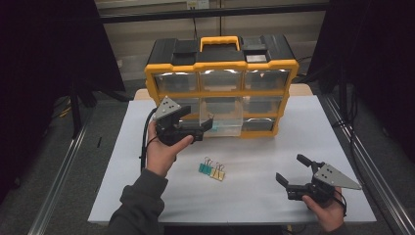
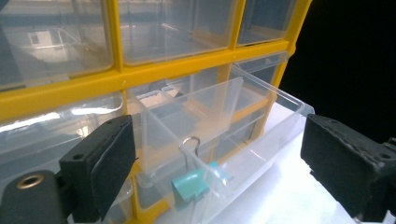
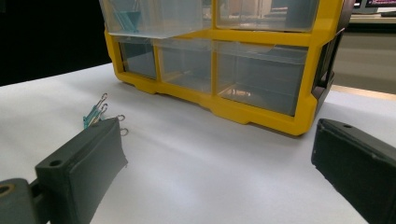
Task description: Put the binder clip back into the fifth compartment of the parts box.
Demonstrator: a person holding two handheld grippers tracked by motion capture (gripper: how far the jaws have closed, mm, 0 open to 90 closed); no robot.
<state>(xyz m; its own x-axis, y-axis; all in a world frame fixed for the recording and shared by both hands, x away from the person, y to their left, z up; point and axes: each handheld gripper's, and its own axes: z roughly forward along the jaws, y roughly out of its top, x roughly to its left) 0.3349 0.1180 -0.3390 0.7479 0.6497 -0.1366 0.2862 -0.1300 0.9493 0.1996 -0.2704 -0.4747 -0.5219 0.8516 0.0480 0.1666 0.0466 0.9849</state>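
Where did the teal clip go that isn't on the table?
The teal binder clip lies inside the pulled-out clear drawer of the yellow organizer, between the left gripper's open jaws in the left gripper view.

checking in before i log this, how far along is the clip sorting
Done: one teal clip sits in the pulled-out clear drawer of the yellow organizer. In hand: nothing; the left gripper is open at the drawer, the right gripper open and empty. Left: a teal clip and a yellow clip on the table.

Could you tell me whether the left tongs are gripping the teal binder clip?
No, the left tongs stand open, with the teal binder clip lying in the pulled-out drawer.
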